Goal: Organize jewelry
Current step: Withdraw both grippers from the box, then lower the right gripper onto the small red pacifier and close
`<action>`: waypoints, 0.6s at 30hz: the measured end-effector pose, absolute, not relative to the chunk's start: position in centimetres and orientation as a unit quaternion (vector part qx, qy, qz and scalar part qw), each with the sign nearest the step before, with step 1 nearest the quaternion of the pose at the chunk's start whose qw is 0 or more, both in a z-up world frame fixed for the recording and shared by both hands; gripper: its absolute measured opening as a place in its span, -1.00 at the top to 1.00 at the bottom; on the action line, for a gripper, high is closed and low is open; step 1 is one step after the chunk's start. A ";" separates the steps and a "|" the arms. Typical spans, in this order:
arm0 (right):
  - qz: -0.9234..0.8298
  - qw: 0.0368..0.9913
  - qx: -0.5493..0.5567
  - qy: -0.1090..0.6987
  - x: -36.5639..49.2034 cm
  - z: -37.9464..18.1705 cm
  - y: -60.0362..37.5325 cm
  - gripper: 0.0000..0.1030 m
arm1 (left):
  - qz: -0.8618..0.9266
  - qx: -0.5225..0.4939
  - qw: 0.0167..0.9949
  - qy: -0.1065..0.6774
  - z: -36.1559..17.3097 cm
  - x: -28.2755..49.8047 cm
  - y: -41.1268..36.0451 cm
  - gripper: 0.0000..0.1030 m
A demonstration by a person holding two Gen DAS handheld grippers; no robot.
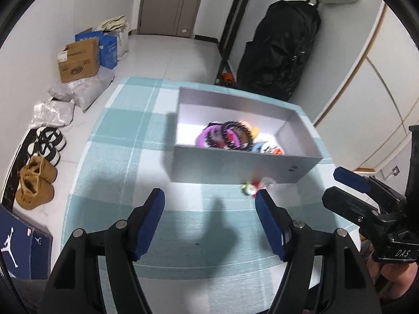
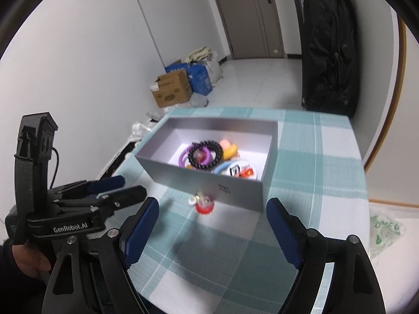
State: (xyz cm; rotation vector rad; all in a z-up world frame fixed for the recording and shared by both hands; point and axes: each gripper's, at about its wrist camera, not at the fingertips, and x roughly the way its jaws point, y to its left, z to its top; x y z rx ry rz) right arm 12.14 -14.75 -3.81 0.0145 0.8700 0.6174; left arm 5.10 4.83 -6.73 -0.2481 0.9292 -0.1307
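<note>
Grey box (image 2: 209, 183) (bracelets (image 2: 205, 154) inside)

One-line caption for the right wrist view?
Open right gripper above a checked tablecloth, facing a small red-and-white trinket before a grey box of bracelets.

Woven cloth (image 2: 322, 172) in teal and white checks covers the table, matt with a fine ribbed weave. The grey box (image 2: 209, 180) looks like matt card, smooth-walled. Inside it, a black beaded bracelet (image 2: 205, 154) shines glossy beside a smooth purple plastic ring (image 2: 183, 155). Gripper pads (image 1: 146, 230) show blue, finely textured rubber on matt black plastic arms with bright metal pins.
</note>
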 end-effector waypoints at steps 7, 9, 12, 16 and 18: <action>0.305 0.842 0.003 0.446 12.8 -6.1 -13.5 -0.63 | -0.045 -0.120 0.880 0.457 -7.5 5.2 5.9 -0.31; 0.307 0.838 0.004 0.452 13.2 -6.7 -13.1 -0.61 | -0.044 -0.122 0.879 0.458 -7.6 5.2 6.1 -0.31; 0.310 0.833 0.005 0.459 13.5 -7.3 -12.5 -0.33 | -0.043 -0.117 0.879 0.461 -7.7 5.3 6.1 -0.31; 0.313 0.825 0.001 0.471 14.0 -8.2 -11.6 0.03 | -0.046 -0.115 0.877 0.464 -7.9 5.3 6.1 -0.31; 0.309 0.825 -0.002 0.473 14.2 -8.4 -11.3 0.13 | -0.050 -0.115 0.878 0.462 -7.7 5.3 6.2 -0.31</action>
